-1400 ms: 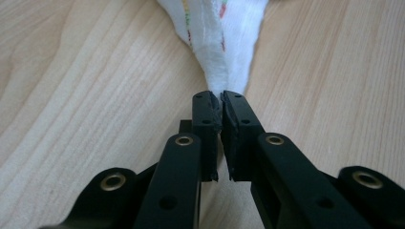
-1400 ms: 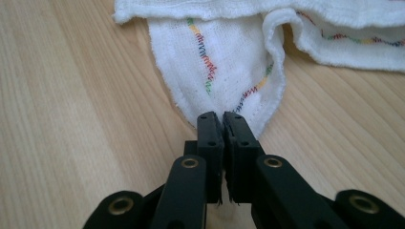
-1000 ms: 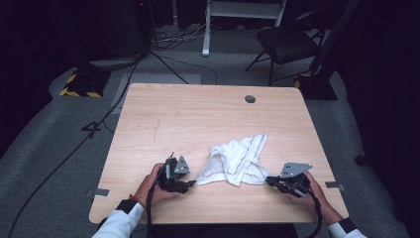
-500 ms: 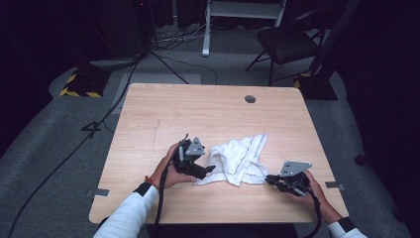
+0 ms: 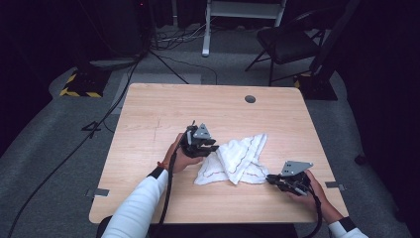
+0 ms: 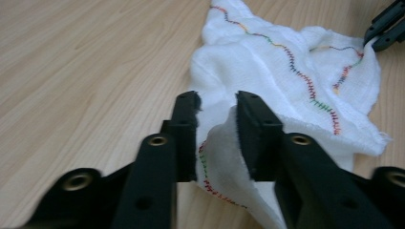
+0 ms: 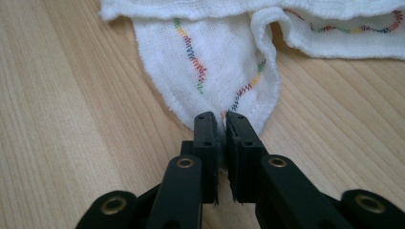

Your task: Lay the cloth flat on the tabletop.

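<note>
Worktop [image 5: 148, 119] of pale wood, bare around the work. White cloth [image 5: 237, 158] with coloured zigzag stitching, crumpled near the front edge, between both grippers. Left gripper [image 6: 217, 114] at the cloth's left edge, jaws just closing, fold of fabric between them with a narrow gap left. Right gripper [image 7: 218, 119] at the lower right corner, jaws pinched tight on the hem.
</note>
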Demonstrator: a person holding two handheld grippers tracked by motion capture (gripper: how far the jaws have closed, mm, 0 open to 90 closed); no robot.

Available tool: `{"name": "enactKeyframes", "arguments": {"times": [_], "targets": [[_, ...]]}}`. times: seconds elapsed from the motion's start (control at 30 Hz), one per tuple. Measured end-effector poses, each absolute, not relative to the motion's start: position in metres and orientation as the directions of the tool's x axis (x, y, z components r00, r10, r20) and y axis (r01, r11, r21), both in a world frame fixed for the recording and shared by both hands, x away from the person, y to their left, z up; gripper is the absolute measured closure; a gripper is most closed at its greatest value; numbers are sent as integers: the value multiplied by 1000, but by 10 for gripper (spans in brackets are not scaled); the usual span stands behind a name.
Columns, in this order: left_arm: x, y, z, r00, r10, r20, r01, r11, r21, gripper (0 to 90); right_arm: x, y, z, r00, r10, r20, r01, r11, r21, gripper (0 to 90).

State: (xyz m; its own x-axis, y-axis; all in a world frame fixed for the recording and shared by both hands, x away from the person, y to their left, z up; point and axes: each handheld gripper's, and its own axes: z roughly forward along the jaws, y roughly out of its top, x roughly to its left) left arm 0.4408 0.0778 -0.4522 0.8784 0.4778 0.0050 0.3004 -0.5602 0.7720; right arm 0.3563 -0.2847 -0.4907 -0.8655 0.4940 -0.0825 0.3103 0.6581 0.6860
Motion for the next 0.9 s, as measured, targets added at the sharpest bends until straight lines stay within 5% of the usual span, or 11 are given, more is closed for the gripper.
{"name": "enactKeyframes", "arguments": {"times": [0.17, 0.67, 0.77, 0.9], "targets": [[447, 98, -454, 860, 510, 8, 319, -550, 772, 873, 357, -285, -490, -862, 500, -85, 314, 657, 685, 835], [463, 131, -480, 808, 589, -20, 447, -590, 673, 897, 361, -290, -490, -847, 527, -75, 340, 645, 685, 835], [461, 134, -481, 798, 602, -4, 453, -596, 663, 849, 361, -292, -490, -843, 532, -79, 342, 645, 684, 835], [447, 127, -468, 818, 574, 35, 391, -598, 700, 660, 362, -293, -490, -839, 539, -74, 351, 640, 684, 833]]}}
